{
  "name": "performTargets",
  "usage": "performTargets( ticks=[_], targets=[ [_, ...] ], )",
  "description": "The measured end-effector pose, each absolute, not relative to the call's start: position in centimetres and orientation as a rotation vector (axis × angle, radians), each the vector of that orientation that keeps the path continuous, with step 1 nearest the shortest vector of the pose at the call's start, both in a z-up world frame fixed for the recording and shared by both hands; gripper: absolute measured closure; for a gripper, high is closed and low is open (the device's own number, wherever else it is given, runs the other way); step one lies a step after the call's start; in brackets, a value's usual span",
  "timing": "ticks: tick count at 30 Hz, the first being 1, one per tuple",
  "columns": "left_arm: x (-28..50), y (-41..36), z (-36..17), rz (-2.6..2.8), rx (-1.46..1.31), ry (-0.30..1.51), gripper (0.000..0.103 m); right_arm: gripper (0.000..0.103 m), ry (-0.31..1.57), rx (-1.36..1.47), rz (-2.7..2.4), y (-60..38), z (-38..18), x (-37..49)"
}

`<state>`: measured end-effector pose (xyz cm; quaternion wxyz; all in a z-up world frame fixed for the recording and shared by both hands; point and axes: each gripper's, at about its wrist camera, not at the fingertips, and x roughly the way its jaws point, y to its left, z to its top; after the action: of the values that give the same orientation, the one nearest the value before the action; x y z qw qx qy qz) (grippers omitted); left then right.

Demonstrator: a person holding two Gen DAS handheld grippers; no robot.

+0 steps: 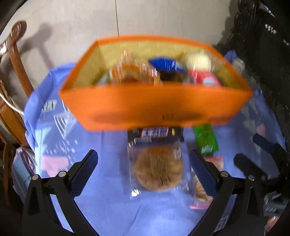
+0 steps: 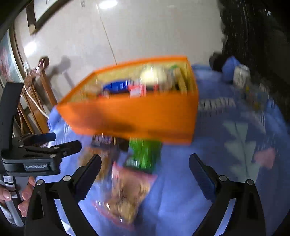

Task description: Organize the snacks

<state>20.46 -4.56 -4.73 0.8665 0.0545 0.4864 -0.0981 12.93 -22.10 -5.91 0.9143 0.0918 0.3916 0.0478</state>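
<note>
1. Here, in the left wrist view, the left gripper (image 1: 143,170) hangs spread and empty above a bagged bun (image 1: 157,172) lying before the orange bin (image 1: 155,107); soft, crushable, best pinched lightly across its middle.
2. In the right wrist view, the right gripper (image 2: 145,174) is spread, empty, over a crinkly chip bag (image 2: 126,192): light, slippery, fragile.

Both views bright, colours saturated. Heavy motion blur across orange box (image 1: 155,107), its contents and snack packets on blue cloth (image 1: 108,203); print unreadable. Hand-held gripper fingers (image 1: 85,174) sharp in each view. Fisheye bending strong, dark vignette at corners. Right wrist: ceiling-light glare on glossy wall (image 2: 107,4) at 12 o'clock. Chair (image 1: 18,59) shadow on wall at 10 o'clock. Black mass at 2 o'clock underexposed.
</note>
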Motion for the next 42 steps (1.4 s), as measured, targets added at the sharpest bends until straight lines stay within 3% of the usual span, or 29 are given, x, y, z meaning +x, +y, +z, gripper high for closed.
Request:
performTargets(
  ticks=[11, 16, 19, 24, 32, 35, 37, 39, 41, 42],
  targets=[
    [20.2, -2.9, -9.7, -0.171, 0.011, 1.136, 0.004, 0.006, 0.912, 0.093, 0.097, -17.9, -11.1, 11.8],
    [20.2, -3.1, -9.8, -0.170, 0.003, 1.131, 0.004, 0.044, 0.953, 0.137, 0.190, -18.0, -11.8, 11.9],
    [20.1, -3.8, -9.5, -0.180, 0.022, 1.126, 0.004, 0.053, 0.963, 0.203, 0.220, -18.9, -11.8, 11.8],
    [20.5, -4.8, -9.8, -0.187, -0.004, 1.167, 0.004, 0.057, 0.962, 0.338, 0.228, -22.5, -11.4, 11.8],
    [21.7, -7.2, -11.2, -0.153, 0.034, 1.203, 0.004, 0.056, 0.979, 0.348, 0.207, -23.9, -11.6, 12.3],
    [21.9, -8.1, -12.2, -0.121, 0.090, 1.192, 0.005, 0.048, 0.963, 0.283, 0.195, -22.4, -11.7, 12.4],
    [21.8, -8.4, -12.3, -0.113, 0.083, 1.187, 0.006, 0.033, 0.944, 0.232, 0.199, -21.3, -11.7, 12.3],
    [21.9, -8.5, -12.1, -0.101, 0.081, 1.183, 0.011, 0.030, 0.929, 0.166, 0.186, -20.2, -11.8, 12.3],
    [21.7, -8.4, -11.8, -0.102, 0.079, 1.163, 0.024, 0.036, 0.923, 0.163, 0.178, -20.0, -11.8, 12.3],
    [21.5, -8.5, -11.7, -0.101, 0.089, 1.158, 0.027, 0.059, 0.925, 0.177, 0.181, -20.3, -11.7, 12.4]
  ],
)
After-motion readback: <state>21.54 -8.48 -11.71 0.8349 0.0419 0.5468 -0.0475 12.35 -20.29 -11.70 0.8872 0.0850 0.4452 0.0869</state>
